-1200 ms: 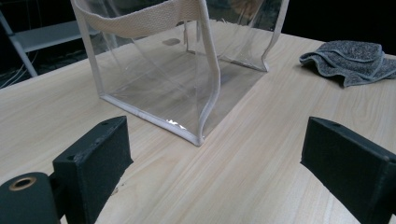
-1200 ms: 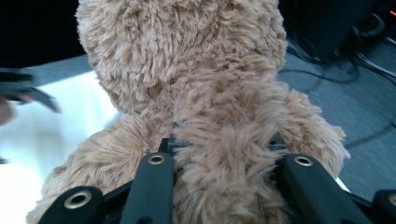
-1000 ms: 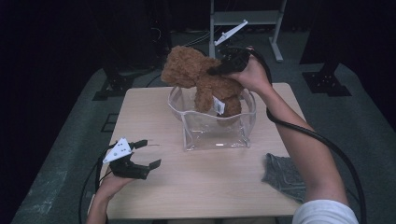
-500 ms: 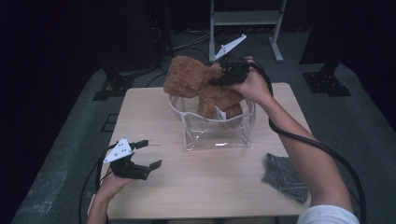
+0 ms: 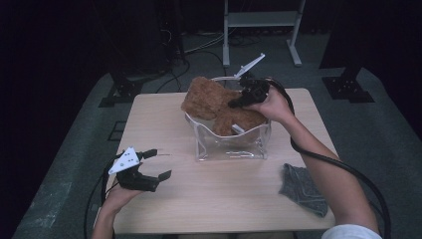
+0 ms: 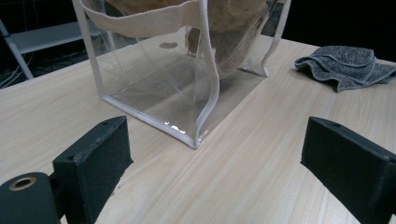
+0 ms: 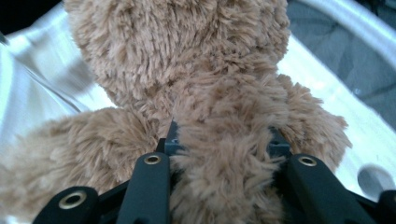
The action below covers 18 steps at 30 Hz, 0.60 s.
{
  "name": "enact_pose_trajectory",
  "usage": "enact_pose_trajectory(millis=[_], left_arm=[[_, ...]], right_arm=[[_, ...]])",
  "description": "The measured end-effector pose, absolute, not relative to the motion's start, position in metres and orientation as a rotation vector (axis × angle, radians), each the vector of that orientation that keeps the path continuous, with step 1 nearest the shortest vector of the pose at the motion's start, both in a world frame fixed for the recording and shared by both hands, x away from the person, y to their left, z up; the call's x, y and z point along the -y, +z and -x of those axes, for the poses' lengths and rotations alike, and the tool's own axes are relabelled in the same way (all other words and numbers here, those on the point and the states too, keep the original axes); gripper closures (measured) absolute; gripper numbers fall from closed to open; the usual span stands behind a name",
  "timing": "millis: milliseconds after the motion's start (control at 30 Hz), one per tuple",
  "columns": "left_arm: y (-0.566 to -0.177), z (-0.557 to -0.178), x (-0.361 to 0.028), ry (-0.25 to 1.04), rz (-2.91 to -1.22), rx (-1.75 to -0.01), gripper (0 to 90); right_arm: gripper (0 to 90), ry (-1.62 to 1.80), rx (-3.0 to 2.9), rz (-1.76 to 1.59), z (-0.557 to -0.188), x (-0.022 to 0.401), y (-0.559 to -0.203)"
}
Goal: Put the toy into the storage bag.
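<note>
Two hazards stand out at this stage of lowering the brown plush teddy bear (image 5: 219,104) into the clear plastic tote bag with the cream webbing strap (image 5: 229,144). My right hand-held gripper (image 5: 238,101) is clamped on the bear's fuzzy body, the jaws sunk into the pile on either side as the right gripper view shows, and they have just been easing apart a little with the bear between them. The bear sits partly inside the bag mouth, its head and one limb hanging over the near-left rim. First hazard: the overhanging bulk may catch on the soft rim and fold the wall inward, or tip the light bag toward my left side, since nothing steadies it. My left hand-held gripper (image 5: 154,163) rests on the light wooden table (image 5: 239,199), jaws apart and empty, near the bag but not touching it. Second hazard: a grip on loose fur alone may slip, dropping the bear askew across the opening. A crumpled grey cloth (image 5: 302,189) lies well apart at my right and poses no obstruction.
</note>
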<state>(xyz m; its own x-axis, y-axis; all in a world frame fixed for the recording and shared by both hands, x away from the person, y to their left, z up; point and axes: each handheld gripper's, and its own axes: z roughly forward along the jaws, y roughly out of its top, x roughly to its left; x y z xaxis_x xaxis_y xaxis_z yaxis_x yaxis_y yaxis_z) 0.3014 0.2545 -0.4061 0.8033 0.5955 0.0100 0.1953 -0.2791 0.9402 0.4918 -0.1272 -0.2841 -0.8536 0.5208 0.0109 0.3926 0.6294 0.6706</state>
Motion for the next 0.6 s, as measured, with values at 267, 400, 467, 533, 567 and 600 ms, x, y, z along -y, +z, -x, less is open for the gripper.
enact_pose_trajectory(millis=[267,400,467,533,567,600], left_arm=[[-0.407,-0.302,-0.254,0.434,-1.853,-0.600,7.0],[-0.406,-0.302,-0.255,0.437,-1.851,-0.600,7.1],[-0.405,-0.302,-0.255,0.436,-1.843,-0.602,7.0],[-0.405,-0.302,-0.255,0.436,-1.844,-0.604,7.0],[-0.406,-0.302,-0.256,0.436,-1.847,-0.605,7.0],[-0.406,-0.302,-0.256,0.435,-1.846,-0.605,7.0]], right_arm=[[50.2,0.976,-2.701,-0.790,-0.491,0.132,-0.296],[47.1,0.983,-2.703,-0.758,-0.489,0.134,-0.293],[45.9,1.011,-2.702,-0.757,-0.490,0.134,-0.292],[46.0,1.049,-2.712,-0.758,-0.490,0.131,-0.290],[46.4,1.064,-2.710,-0.745,-0.490,0.128,-0.288],[46.9,1.086,-2.708,-0.736,-0.490,0.124,-0.286]])
